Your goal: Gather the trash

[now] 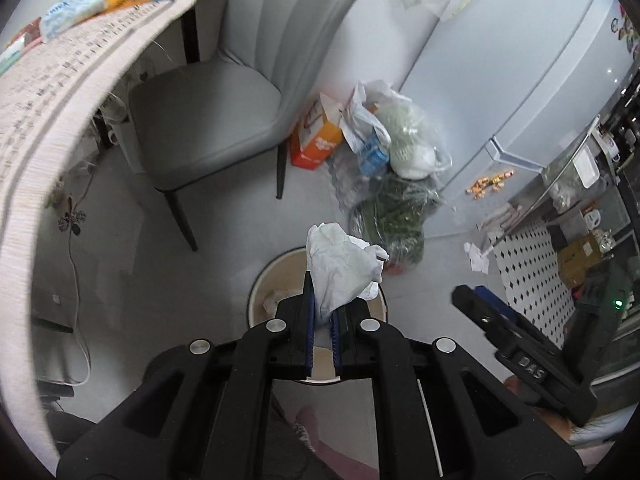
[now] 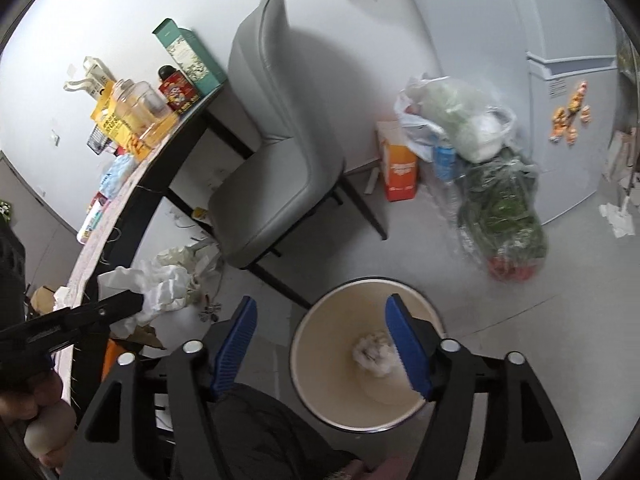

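Pinched tight in my left gripper [image 1: 322, 316] is a crumpled tissue [image 1: 340, 264], right above the bin [image 1: 260, 280]. It looks soft, light, easy to tear; any fold gives a hold. My right gripper [image 2: 320, 344] is wide, empty.

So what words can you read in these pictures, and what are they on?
"DAS": on the black body of the right gripper, in the left wrist view.
Orange carton: white print, too blurred to read.
Blue packet on the table: lettering too blurred.
Table cover: rows of small print, too small.
Yellow packages: dark lettering, too blurred.
Green box and red tin: unreadable.
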The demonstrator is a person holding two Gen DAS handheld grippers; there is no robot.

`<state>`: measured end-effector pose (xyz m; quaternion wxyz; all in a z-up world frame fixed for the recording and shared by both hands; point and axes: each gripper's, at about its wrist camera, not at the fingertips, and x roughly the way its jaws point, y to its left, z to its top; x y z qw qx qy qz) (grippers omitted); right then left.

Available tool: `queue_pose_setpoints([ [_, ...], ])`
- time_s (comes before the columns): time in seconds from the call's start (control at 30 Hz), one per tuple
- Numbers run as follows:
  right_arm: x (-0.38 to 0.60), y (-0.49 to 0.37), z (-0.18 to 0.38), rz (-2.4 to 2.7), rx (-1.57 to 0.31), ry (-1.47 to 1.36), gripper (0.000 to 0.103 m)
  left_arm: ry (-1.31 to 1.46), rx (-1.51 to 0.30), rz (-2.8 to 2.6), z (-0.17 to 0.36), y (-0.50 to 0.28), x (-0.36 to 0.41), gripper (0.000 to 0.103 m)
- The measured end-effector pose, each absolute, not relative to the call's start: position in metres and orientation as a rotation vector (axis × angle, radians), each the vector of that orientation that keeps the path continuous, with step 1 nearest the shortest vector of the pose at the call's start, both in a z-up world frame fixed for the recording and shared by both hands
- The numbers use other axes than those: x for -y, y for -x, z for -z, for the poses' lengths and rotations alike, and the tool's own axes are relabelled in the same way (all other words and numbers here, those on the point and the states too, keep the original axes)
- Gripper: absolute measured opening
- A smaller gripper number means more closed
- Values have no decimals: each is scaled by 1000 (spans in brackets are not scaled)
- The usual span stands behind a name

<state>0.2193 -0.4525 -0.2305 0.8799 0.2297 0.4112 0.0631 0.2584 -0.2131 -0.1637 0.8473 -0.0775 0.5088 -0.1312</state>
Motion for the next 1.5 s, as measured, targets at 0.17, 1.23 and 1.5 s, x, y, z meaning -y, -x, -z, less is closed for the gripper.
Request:
queue_pose_setpoints([
  [0.17, 480, -207, 225, -84, -853, -491, 69, 148, -1104, 316, 175, -262, 236, 7],
  [1.23, 385, -203, 126, -269, -728, -402, 96, 394, -821, 167, 76, -219, 107, 97],
  [1.5, 342, -191, 103, -322, -700, -355, 96, 408, -730, 110, 45, -183, 64, 97],
])
